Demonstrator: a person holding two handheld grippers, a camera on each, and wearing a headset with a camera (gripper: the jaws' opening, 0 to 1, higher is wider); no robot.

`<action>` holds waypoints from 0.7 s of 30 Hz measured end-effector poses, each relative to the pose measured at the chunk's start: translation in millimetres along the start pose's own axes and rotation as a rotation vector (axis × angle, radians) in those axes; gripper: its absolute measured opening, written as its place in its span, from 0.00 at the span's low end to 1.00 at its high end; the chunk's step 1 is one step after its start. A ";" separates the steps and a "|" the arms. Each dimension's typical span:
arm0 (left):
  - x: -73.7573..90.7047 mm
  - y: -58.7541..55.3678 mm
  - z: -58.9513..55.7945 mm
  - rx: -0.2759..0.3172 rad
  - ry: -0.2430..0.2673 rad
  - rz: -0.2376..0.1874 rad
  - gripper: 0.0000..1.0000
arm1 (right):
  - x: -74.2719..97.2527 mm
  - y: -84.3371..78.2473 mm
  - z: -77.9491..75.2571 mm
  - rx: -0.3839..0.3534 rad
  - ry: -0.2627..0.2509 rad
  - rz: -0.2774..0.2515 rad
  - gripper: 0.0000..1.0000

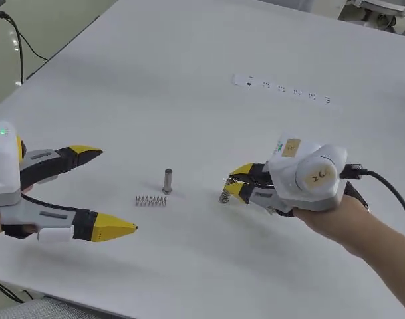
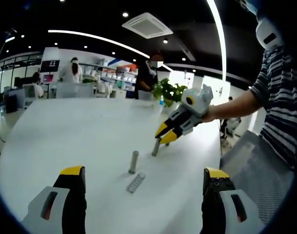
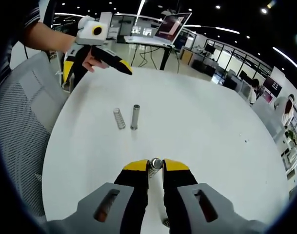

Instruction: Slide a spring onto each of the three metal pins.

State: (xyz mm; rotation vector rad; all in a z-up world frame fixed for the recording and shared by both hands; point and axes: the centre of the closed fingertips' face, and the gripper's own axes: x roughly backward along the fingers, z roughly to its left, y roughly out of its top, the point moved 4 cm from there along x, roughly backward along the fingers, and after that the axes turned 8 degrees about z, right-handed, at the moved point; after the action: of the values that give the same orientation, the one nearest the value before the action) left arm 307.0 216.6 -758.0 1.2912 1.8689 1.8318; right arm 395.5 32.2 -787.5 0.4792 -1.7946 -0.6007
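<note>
Head view: on the white table [image 1: 209, 46], the left gripper [image 1: 109, 191] at near left has its yellow-tipped jaws spread wide, holding nothing. The right gripper [image 1: 234, 183] pinches a standing steel coil spring [image 1: 225, 195]. Left of it stands a short grey metal pin [image 1: 167, 181], with a loose coil spring [image 1: 151, 201] lying just nearer.

Left gripper view: its own jaws gape, empty.

Right gripper view: its jaws are nearly closed around the standing spring's top.
</note>
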 end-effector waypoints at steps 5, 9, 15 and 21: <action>1.1 0.6 1.1 -0.003 0.000 0.001 0.96 | -1.3 -3.4 0.6 -0.016 -0.001 0.003 0.08; 1.2 0.0 1.4 -0.003 -0.001 0.003 0.96 | -0.7 -3.4 0.4 -0.027 -0.004 0.000 0.08; -0.8 -0.4 -0.5 -0.003 -0.006 0.006 0.96 | 0.2 -4.0 1.0 -0.030 -0.011 0.002 0.10; -1.1 2.3 -0.3 -0.006 -0.004 0.004 0.96 | 4.2 -3.8 1.1 -0.077 -0.021 -0.022 0.15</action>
State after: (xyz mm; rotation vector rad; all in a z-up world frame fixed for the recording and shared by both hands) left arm 308.4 215.2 -756.2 1.2963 1.8593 1.8342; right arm 393.3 26.8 -786.9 0.4421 -1.7810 -0.6890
